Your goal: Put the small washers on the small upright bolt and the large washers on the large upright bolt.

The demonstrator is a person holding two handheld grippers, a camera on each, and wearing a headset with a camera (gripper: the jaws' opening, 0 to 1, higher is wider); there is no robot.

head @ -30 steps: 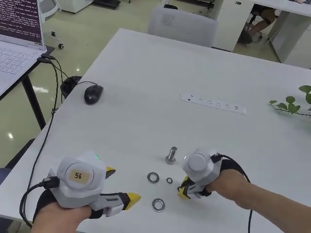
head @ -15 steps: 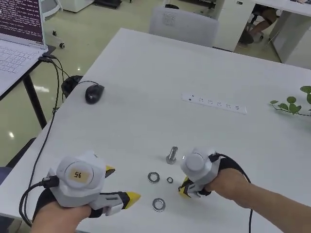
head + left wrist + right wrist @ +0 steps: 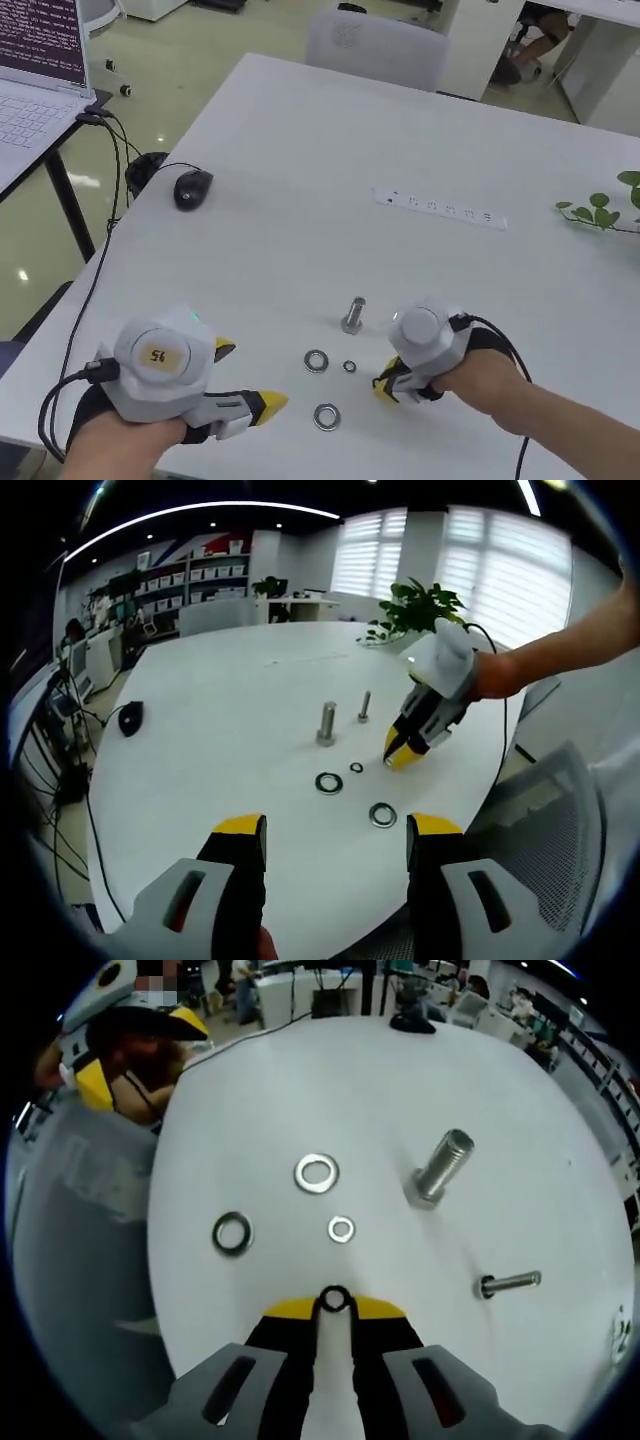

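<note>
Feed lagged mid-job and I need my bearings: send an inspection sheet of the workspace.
Surface: white table.
Job's things: large bolt and small bolt upright, no washers seen on them; two large washers and loose small washer lie flat.
Clutter: mouse, power strip, plant.
Grippers: left gripper open, holding nothing; right gripper shut on held small washer.
Cables: left cable runs off table edge; right cable trails along arm.
Surroundings: laptop, chair.

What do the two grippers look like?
Both are chunky white shells with round tops and black jaws tipped yellow. The left gripper has a yellow disc marked 56; the right gripper has a plain white cap. Each has a black cable.
</note>
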